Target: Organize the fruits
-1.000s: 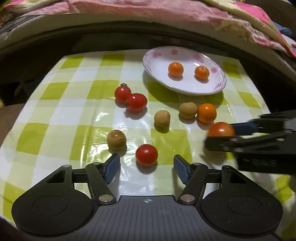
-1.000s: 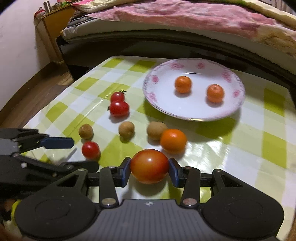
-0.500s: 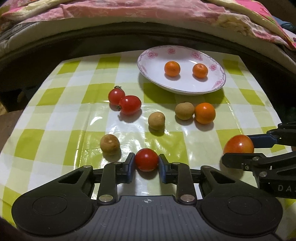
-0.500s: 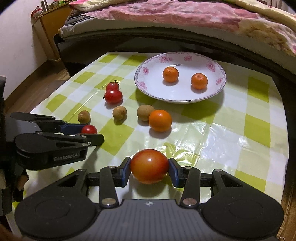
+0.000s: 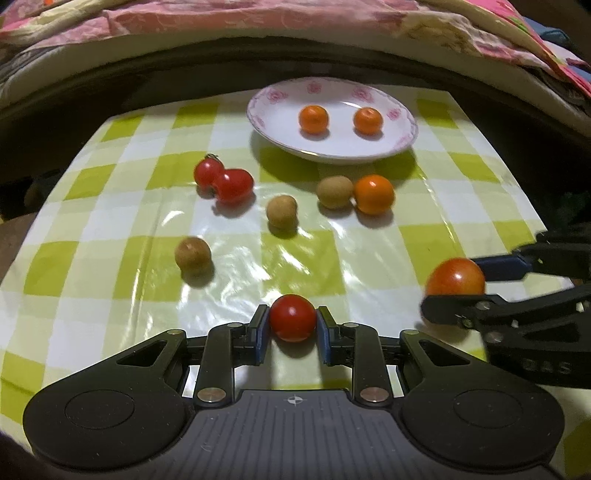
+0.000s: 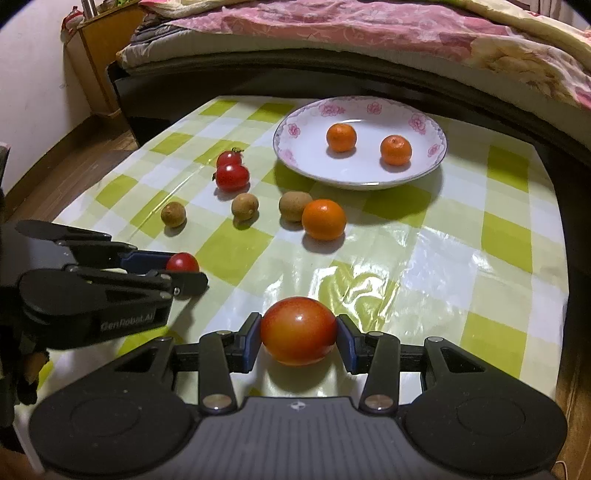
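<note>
My left gripper (image 5: 291,328) is shut on a small red cherry tomato (image 5: 292,317), held just above the checked tablecloth; it also shows in the right wrist view (image 6: 182,263). My right gripper (image 6: 298,338) is shut on a larger orange-red tomato (image 6: 298,330), seen at the right of the left wrist view (image 5: 456,276). A white floral plate (image 6: 295,155) at the back holds two small oranges (image 6: 341,137) (image 6: 396,150). On the cloth lie two red tomatoes (image 6: 232,177), three brown longans (image 6: 173,214) (image 6: 244,206) (image 6: 293,206) and one orange (image 6: 324,219).
The green-and-white checked plastic cloth (image 6: 461,266) covers a small table. A bed with a pink quilt (image 6: 369,33) runs along the back. A wooden bedside cabinet (image 6: 96,55) and wood floor (image 6: 66,162) lie to the left.
My left gripper closed on the small red tomato and lifted it slightly. My right gripper drew back toward the near right with the larger tomato.
</note>
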`<state>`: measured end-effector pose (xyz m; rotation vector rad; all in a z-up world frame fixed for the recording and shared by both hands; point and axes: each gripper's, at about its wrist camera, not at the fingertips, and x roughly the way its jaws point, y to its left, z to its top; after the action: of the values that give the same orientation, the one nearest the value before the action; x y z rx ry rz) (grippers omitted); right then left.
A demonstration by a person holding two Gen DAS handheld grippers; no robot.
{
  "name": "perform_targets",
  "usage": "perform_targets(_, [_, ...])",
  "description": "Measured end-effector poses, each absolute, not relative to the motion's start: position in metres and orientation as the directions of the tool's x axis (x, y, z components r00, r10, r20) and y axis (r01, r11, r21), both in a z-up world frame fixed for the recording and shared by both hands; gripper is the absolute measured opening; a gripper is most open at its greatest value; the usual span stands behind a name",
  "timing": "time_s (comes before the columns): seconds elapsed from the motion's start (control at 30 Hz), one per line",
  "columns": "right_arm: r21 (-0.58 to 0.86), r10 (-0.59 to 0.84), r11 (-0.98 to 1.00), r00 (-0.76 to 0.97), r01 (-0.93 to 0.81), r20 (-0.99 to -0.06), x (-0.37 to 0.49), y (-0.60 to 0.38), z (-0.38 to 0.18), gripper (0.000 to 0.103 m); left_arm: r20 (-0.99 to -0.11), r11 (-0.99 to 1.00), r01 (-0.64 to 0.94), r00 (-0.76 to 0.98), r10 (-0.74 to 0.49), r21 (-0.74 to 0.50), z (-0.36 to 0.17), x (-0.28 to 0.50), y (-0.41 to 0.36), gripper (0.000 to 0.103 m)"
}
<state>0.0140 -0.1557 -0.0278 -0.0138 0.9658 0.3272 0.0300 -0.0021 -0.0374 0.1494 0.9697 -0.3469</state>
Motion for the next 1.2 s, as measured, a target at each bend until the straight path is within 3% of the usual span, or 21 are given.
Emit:
perform_targets(0.23, [0.098,0.261,0.945,0.537,-0.313,-0.802,0.013,-0.151,-0.030,0.045,-0.819,0.926,0.378,0.526,-0.231,-0.018,-0.038,0.025,-0.004,0.039])
perform_targets(0.33, [0.107,0.273,0.940,0.526,-0.324,-0.806,0.014,-0.151,-0.032,0.045,-0.817,0.919,0.393,0.525,-0.238,-0.015,-0.039,0.024,-0.005,0.051])
perform_targets(0.53, [0.111,0.280,0.936,0.513,-0.334,-0.811,0.016,-0.151,-0.037,0.047,-0.813,0.918,0.397,0.531,-0.240,-0.012,-0.041,0.026,-0.004,0.060])
perform_targets(0.8, [0.121,0.279,0.941,0.524,-0.315,-0.805,0.021,-0.157,-0.037,0.047,-0.808,0.919,0.395,0.541,-0.236,-0.004,-0.042,0.031,-0.009,0.060])
perform_targets(0.97, [0.105,0.264,0.945,0.531,-0.310,-0.805,0.022,-0.157,-0.038,0.047,-0.810,0.919,0.393,0.535,-0.239,-0.011,-0.040,0.031,-0.008,0.041])
perform_targets(1.2, [0.149,0.285,0.946,0.520,-0.288,-0.805,0.026,-0.164,-0.038,0.049,-0.812,0.922,0.387,0.530,-0.245,-0.025,-0.039,0.032,-0.005,0.040])
